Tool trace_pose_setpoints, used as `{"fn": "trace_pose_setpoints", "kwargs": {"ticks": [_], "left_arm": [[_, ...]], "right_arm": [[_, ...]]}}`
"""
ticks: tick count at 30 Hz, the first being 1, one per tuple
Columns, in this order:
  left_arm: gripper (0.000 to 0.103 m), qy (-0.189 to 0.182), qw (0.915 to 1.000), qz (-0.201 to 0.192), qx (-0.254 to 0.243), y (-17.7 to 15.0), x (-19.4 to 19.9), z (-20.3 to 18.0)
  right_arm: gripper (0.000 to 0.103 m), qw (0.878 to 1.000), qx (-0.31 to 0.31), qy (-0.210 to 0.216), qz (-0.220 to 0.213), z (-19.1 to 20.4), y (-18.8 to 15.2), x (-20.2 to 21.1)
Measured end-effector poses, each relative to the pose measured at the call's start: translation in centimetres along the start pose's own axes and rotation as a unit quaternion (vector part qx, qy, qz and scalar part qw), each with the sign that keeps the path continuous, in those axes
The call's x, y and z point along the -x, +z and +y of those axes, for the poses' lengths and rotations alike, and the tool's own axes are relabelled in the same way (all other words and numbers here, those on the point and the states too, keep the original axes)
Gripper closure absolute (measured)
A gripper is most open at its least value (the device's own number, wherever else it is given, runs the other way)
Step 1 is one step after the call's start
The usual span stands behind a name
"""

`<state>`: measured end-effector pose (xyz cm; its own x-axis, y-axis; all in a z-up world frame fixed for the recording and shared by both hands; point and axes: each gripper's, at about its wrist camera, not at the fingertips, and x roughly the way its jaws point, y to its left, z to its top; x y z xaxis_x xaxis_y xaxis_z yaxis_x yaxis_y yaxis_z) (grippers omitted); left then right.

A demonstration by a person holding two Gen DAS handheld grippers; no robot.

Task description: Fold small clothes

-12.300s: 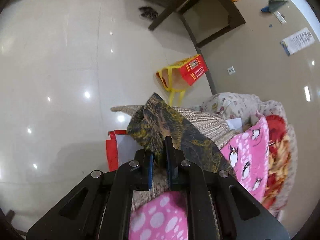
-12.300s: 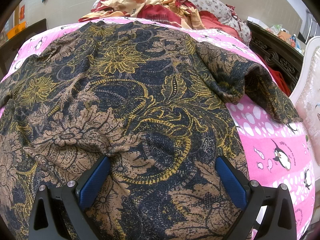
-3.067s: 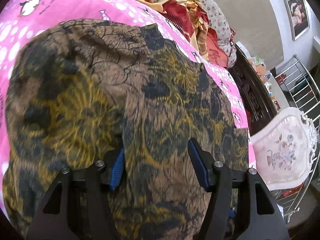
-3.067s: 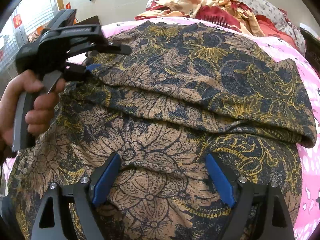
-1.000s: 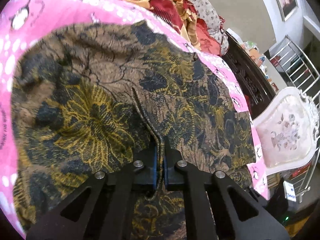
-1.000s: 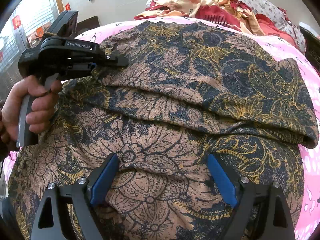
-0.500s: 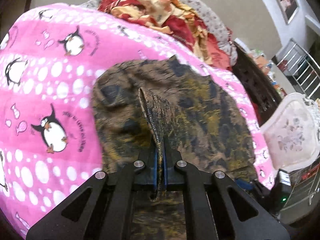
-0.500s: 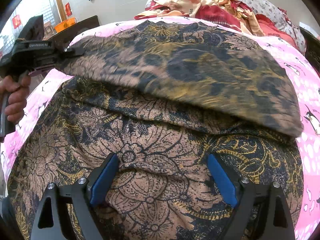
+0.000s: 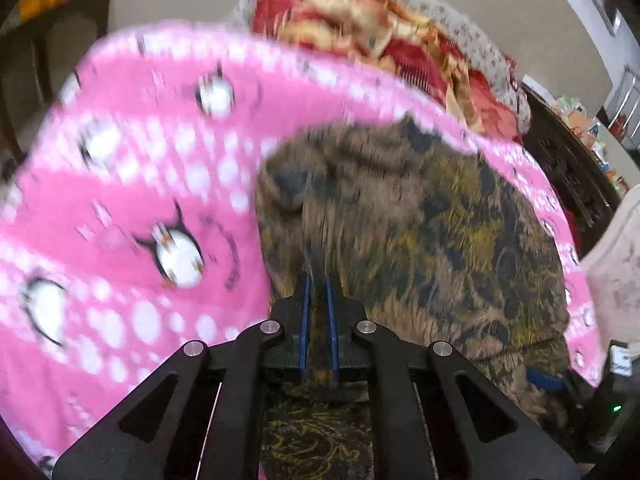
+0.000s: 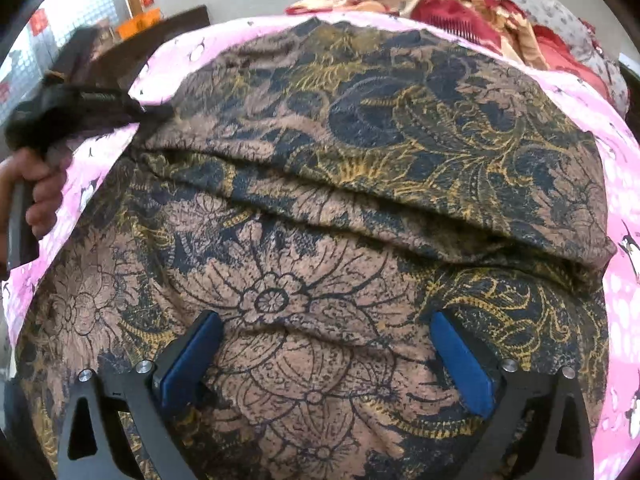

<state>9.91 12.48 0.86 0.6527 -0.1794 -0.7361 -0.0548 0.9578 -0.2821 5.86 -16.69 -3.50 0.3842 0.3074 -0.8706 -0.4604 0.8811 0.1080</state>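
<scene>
A brown, navy and gold floral garment (image 10: 320,208) lies on the pink penguin blanket (image 9: 140,208), its far half folded over the near half. My left gripper (image 9: 318,280) is shut on the garment's folded edge (image 9: 316,248); it also shows in the right wrist view (image 10: 80,108) at the garment's left corner, held by a hand. My right gripper (image 10: 326,344) is open, its blue pads (image 10: 460,360) pressed down on the near part of the garment.
A heap of red and orange bedding (image 9: 400,40) lies at the far end of the bed. A dark wooden bed frame (image 9: 572,168) runs along the right. A white patterned chair (image 9: 616,264) stands beyond it.
My left gripper, shut on the fold edge, has pulled the upper layer out to the left. The layer has settled flat from being lifted. The right gripper has not moved.
</scene>
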Motion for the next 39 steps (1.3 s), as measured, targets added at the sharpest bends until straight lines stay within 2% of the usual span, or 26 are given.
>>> {"fn": "trace_pose_setpoints", "kwargs": {"ticks": [1,3,4,7,8,9,12,14,16,17,19,20,21,23,24,26,28,29,30,31,32,33,34,35,37,39], "left_arm": [[0.098,0.002,0.9999,-0.016,-0.002,0.2,0.7,-0.5],[0.098,0.002,0.9996,-0.028,0.0,0.7,1.1,-1.4],[0.098,0.009,0.9992,-0.038,0.001,1.0,1.2,-2.0],[0.098,0.041,0.9966,-0.068,0.022,1.2,1.6,-2.5],[0.098,0.048,0.9962,-0.065,0.033,1.2,1.3,-2.6],[0.098,0.048,0.9968,-0.052,0.039,1.0,0.5,-2.8],[0.098,0.019,0.9997,0.012,0.006,0.1,-3.0,-4.6],[0.098,0.046,0.9973,0.046,-0.035,-1.2,-5.5,-5.7],[0.096,0.057,0.9964,0.022,-0.058,-2.5,-5.9,-6.0],[0.096,0.058,0.9962,0.012,-0.065,-3.0,-5.7,-6.0],[0.096,0.05,0.9967,-0.006,-0.063,-3.6,-5.4,-5.6],[0.096,0.044,0.9974,-0.007,-0.058,-3.6,-5.4,-5.4],[0.096,0.036,0.9981,-0.007,-0.051,-3.5,-5.4,-5.1],[0.096,0.016,0.9993,-0.006,-0.034,-3.5,-5.5,-4.3],[0.096,0.003,0.9997,-0.006,-0.023,-3.4,-5.6,-3.8],[0.096,-0.008,0.9999,-0.006,-0.012,-3.3,-5.5,-3.3],[0.096,-0.009,0.9999,-0.006,-0.011,-3.5,-5.5,-3.6],[0.096,-0.009,0.9999,-0.006,-0.012,-3.4,-5.5,-3.5],[0.096,-0.007,0.9999,-0.006,-0.013,-3.4,-5.5,-3.4],[0.096,-0.007,0.9999,-0.007,-0.013,-3.6,-5.2,-3.7],[0.096,-0.006,0.9999,-0.007,-0.014,-3.7,-5.2,-3.7],[0.096,-0.004,0.9998,-0.007,-0.016,-3.7,-5.2,-3.8],[0.095,-0.002,0.9998,-0.008,-0.017,-3.8,-5.2,-3.9],[0.096,0.0,0.9998,-0.008,-0.018,-3.8,-5.2,-4.0],[0.096,0.001,0.9998,-0.009,-0.016,-3.8,-5.3,-4.0],[0.096,-0.003,0.9999,-0.01,-0.011,-3.8,-5.3,-3.9]], "right_arm": [[0.001,1.0,-0.003,0.002,0.009,0.0,0.3,0.2],[0.029,1.0,-0.014,0.017,0.021,0.2,1.3,1.2],[0.035,0.999,-0.022,0.026,0.005,0.0,2.0,2.2],[0.037,0.995,-0.027,-0.011,-0.09,-0.6,4.2,6.3],[0.052,0.992,-0.031,-0.022,-0.116,-1.1,4.8,7.3],[0.067,0.99,-0.044,-0.02,-0.129,-2.3,5.5,7.9],[0.075,0.99,-0.098,-0.016,-0.103,-7.0,6.4,6.6],[0.083,0.989,-0.133,-0.014,-0.062,-10.3,5.6,5.0],[0.083,0.985,-0.164,-0.052,-0.033,-13.2,3.2,4.3],[0.083,0.982,-0.181,-0.056,-0.019,-14.5,1.6,4.0],[0.084,0.978,-0.205,-0.002,-0.025,-16.2,-1.7,4.2],[0.085,0.981,-0.192,-0.008,-0.035,-16.1,-2.7,5.0],[0.084,0.982,-0.184,-0.029,-0.024,-16.1,-2.9,5.3],[0.084,0.981,-0.189,-0.032,-0.019,-16.5,-2.6,6.0],[0.084,0.98,-0.189,-0.052,-0.025,-16.5,-2.1,6.6],[0.084,0.978,-0.18,-0.071,-0.073,-16.1,-0.1,8.7],[0.084,0.976,-0.178,-0.045,-0.115,-15.5,2.4,9.7],[0.084,0.978,-0.17,-0.022,-0.116,-15.1,3.6,9.2],[0.084,0.984,-0.149,0.002,-0.096,-14.3,4.6,7.9],[0.084,0.99,-0.121,0.003,-0.068,-13.6,5.2,6.3],[0.085,0.995,-0.089,-0.018,-0.041,-13.0,5.2,4.7],[0.086,0.995,-0.075,-0.06,-0.017,-13.4,4.9,3.1],[0.085,0.991,-0.092,-0.096,-0.007,-14.7,4.4,2.2],[0.067,0.984,-0.15,-0.093,-0.018,-17.1,3.4,2.1],[0.066,0.974,-0.218,-0.06,-0.028,-19.0,2.7,2.4],[0.067,0.978,-0.181,-0.1,-0.027,-17.6,3.7,3.1]]}}
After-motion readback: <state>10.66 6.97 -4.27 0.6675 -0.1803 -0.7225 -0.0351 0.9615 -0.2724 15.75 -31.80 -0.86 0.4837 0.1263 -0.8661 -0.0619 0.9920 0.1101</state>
